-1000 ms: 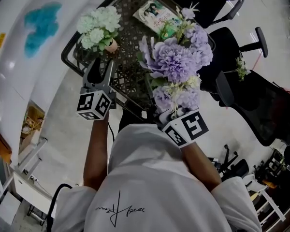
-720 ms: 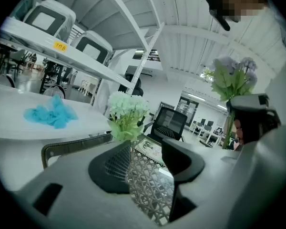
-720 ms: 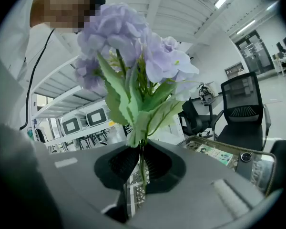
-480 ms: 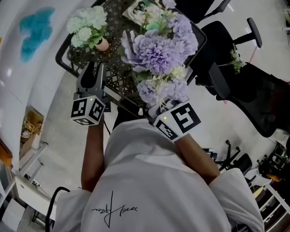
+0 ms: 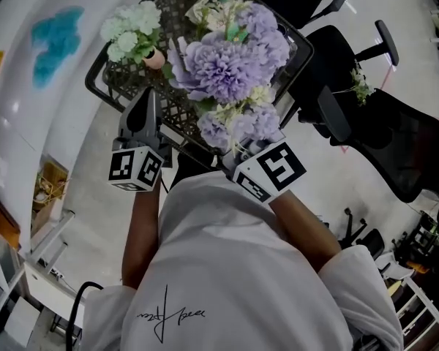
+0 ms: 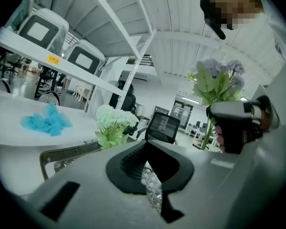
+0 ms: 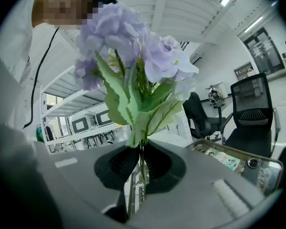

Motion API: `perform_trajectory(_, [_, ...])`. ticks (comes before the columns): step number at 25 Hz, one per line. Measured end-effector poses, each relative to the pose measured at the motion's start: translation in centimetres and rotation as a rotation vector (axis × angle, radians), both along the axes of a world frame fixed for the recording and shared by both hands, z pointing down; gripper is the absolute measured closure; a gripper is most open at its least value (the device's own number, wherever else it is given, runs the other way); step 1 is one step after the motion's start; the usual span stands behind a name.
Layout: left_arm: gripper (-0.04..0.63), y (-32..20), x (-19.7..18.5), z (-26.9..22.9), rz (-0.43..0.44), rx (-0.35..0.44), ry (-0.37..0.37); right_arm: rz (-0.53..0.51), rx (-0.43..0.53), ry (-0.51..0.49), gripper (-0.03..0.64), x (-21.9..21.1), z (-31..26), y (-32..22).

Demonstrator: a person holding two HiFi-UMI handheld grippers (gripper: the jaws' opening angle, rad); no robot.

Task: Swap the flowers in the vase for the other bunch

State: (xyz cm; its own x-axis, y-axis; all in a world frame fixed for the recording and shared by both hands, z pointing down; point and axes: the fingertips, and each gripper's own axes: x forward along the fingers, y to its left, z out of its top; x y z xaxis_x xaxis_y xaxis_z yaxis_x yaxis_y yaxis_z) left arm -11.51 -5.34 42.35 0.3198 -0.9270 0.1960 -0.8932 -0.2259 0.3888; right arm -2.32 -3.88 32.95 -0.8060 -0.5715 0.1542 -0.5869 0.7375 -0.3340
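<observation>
Over the mesh table (image 5: 96,88) the purple bunch (image 5: 227,68) stands upright, well apart from the vase. It is big and top-heavy but, I judge, light: soft petals on thin, stiff stems, so it may sway if it is turned fast. The white bunch (image 5: 133,34) is smaller and sits in the little pink vase (image 5: 155,58) near the table's left edge. It is best taken at the stems just above the rim, not at the blooms; the vase looks light and may lift or tip with it. The right gripper (image 7: 140,163) pinches the purple stems (image 7: 142,151) low, below the leaves. The left gripper (image 5: 148,101), near the vase, has just closed its jaws together on nothing.
</observation>
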Motion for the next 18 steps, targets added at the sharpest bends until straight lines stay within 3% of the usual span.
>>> perform_trajectory(12, [0.598,0.4,0.3,-3.4,0.044,0.004,-0.023,-0.108,-0.028,0.011,0.577,1.3,-0.3,0.6])
perform_trajectory(18, [0.598,-0.2,-0.1,-5.2,0.049,0.019,-0.013,-0.111,-0.046,0.006,0.577,1.9,-0.1,-0.4])
